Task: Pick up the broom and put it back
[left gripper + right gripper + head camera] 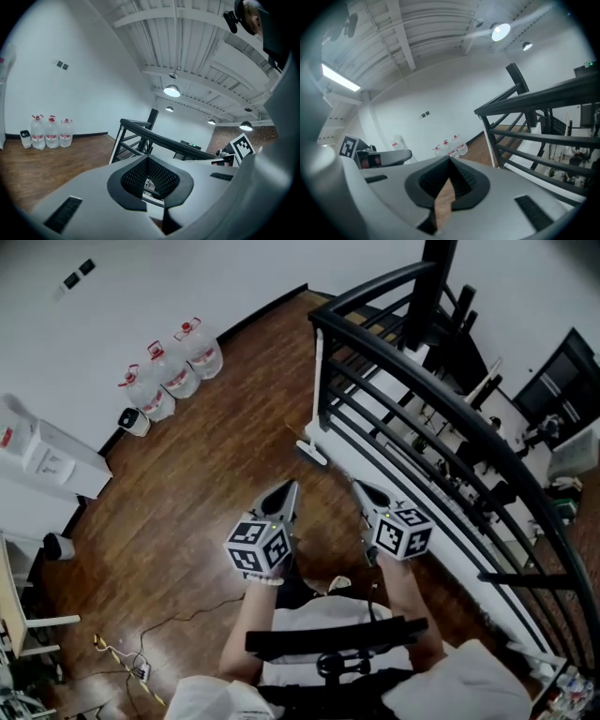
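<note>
Holding left gripper [289,488] and right gripper [360,489] clenched and empty over wood floor [187,493], beside black railing [422,381]. Broom not identifiable in any view. Probably light with a stiff long handle; grab mid-handle or it swings.

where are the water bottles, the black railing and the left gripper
water bottles [176,379]: head view, body of the middle bottle
black railing [394,351]: head view, top rail
left gripper [287,493]: head view, tips of its shut jaws
</note>
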### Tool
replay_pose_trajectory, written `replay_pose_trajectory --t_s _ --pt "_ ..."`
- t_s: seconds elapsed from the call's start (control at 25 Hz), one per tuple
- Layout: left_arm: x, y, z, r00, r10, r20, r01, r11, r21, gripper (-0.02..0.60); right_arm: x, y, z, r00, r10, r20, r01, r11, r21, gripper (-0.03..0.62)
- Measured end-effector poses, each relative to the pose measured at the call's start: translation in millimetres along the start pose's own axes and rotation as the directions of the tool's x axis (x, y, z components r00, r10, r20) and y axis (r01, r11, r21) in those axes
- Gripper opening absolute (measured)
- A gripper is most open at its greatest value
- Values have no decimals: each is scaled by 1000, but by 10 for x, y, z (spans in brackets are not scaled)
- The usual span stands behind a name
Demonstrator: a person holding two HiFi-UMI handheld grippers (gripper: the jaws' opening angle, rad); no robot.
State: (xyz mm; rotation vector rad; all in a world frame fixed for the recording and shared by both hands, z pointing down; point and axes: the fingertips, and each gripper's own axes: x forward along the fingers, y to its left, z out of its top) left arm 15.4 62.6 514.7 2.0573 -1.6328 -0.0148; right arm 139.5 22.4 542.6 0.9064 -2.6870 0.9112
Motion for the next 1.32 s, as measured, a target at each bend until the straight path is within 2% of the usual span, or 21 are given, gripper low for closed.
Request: replay_pose_trajectory --t_s 0.2,0.44,1.04,1.32 --pt "-282 -203 -121 999 35 -10 -35 999 17 0 -296 158 -203 1000 23 -8 -23 1000 2 11" --pt "-450 -297 -145 1000 7 -29 -6 1000 25 0 -388 411 -194 1000 22 4 -22 999 -30 11" --pt "-899 130 13 999 -31 -9 31 999 19 0 -96 1117 -243 999 12 31 -10 997 -80 11" --pt "-1076 262 -63 999 -50 1 50 998 23 0 -60 1292 -394 999 3 48 1 996 -88 11"
